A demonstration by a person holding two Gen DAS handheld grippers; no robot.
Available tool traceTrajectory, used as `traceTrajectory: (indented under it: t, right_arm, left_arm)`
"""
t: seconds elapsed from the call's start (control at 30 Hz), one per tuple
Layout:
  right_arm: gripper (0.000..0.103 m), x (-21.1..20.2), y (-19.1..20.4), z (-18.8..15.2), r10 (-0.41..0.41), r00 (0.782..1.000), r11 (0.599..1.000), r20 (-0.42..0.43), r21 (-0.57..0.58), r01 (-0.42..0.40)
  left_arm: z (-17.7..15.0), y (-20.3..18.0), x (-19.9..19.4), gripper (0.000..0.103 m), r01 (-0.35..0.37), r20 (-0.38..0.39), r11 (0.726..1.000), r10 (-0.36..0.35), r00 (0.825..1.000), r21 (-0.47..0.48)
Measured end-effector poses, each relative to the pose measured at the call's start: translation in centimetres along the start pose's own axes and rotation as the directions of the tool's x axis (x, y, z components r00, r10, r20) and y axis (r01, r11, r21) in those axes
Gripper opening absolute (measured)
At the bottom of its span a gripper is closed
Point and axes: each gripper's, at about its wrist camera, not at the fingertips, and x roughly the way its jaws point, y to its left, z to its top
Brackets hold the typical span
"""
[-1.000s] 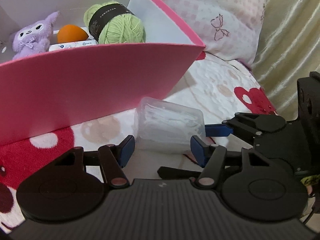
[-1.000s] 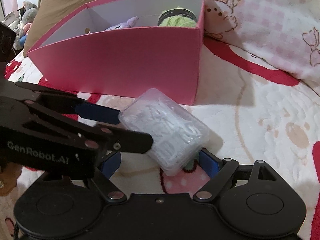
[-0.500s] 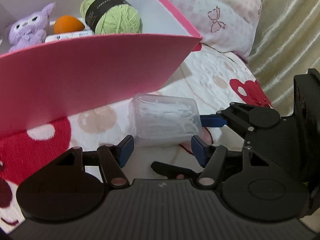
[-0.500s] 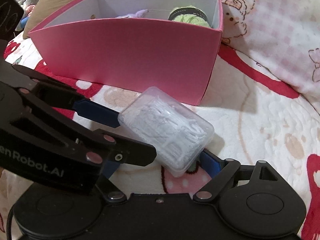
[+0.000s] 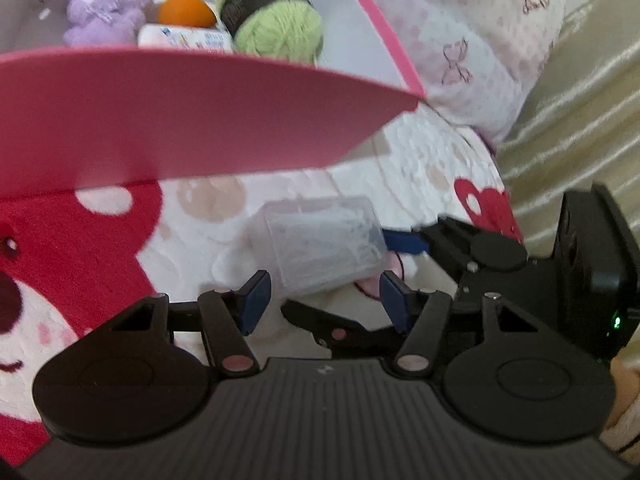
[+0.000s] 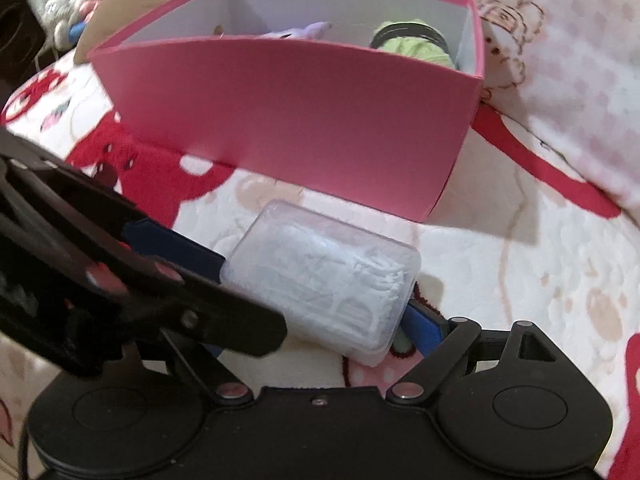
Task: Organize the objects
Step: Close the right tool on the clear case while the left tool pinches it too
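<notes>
Clear plastic case (image 6: 326, 284) sits gripped in the right gripper (image 6: 320, 322), left gripper (image 5: 320, 296) closing loosely around it to steady the lift toward the pink box (image 6: 288, 120).

1. Just beyond the clear plastic case (image 6: 326, 290): pink box (image 6: 288, 120), front wall blocking the way forward.
2. Crowded at the case: left gripper (image 5: 322, 300) and right gripper (image 6: 316, 332) crossing.
3. Box's right half filled: plush (image 5: 106, 8), orange ball (image 5: 186, 10), yarn (image 5: 276, 20).
4. Open blanket (image 6: 520, 272) right of the case.
5. Pillow (image 6: 568, 72) behind.
</notes>
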Motion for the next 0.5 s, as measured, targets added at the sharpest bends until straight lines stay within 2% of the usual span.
traceTrajectory:
  t: [0.1,0.23,0.3,0.43,0.5]
  right_arm:
    - [0.091,-0.1,-0.1,0.1,0.026,1.000,0.999,0.013,0.026,-0.026]
    - [0.091,0.1,0.9,0.4,0.075,0.997,0.997,0.019,-0.028,-0.074]
    - [0.091,0.3,1.7,0.5,0.084,0.996,0.995,0.022,-0.061,-0.082]
    - [0.091,0.9,2.3,0.8,0.076,0.997,0.994,0.023,-0.076,-0.074]
    - [0.090,1.0,2.1,0.9,0.082,0.996,0.995,0.023,-0.061,-0.081]
  left_arm:
    - [0.2,0.8,-0.1,0.060,-0.034,0.024,0.998,0.035,0.999,-0.048]
    - [0.4,1.7,0.1,0.059,-0.079,0.022,0.994,0.081,0.996,-0.077]
    - [0.4,1.9,0.0,0.055,-0.095,0.023,0.992,0.097,0.995,-0.084]
    - [0.5,3.2,-0.3,0.043,-0.113,-0.022,0.983,0.111,0.994,-0.145]
    - [0.4,4.0,-0.2,0.042,-0.086,-0.050,0.973,0.077,0.996,-0.216]
